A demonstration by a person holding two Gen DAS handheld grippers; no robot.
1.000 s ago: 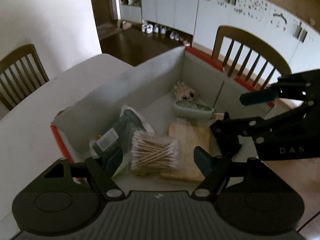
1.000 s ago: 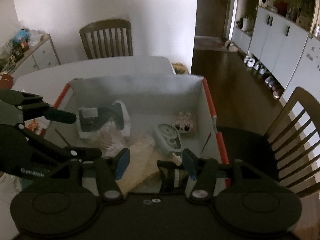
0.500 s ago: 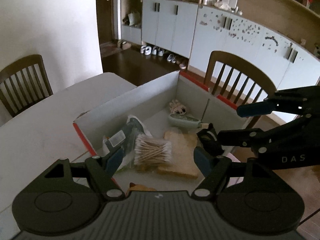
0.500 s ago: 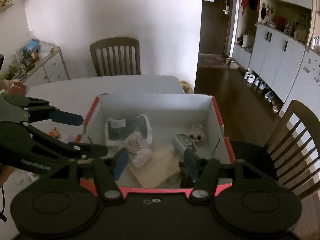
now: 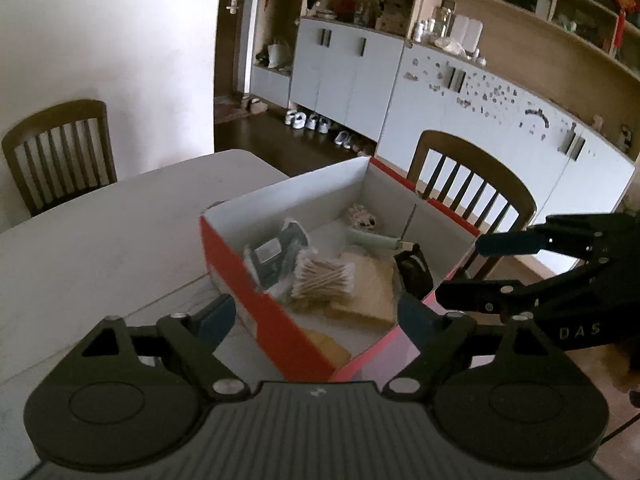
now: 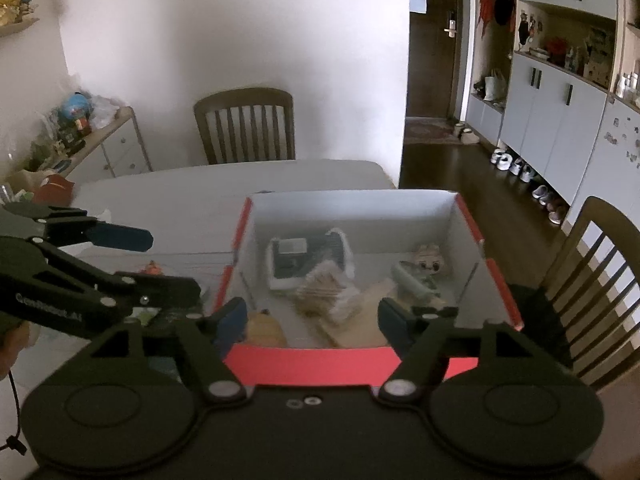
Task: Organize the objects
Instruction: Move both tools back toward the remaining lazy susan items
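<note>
Both the left claw (image 5: 316,314) and right claw (image 6: 312,316), jaws just spreading and empty, have pulled back above the filled red-and-white cardboard box (image 6: 304,364), suggesting packing is nearly done.

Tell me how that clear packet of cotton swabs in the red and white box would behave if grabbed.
The clear packet of cotton swabs probably weighs little, being thin sticks. Its soft film would likely crumple and slip under pressure. It lies partly on a tan flat block, so lifting it may nudge that.
</note>
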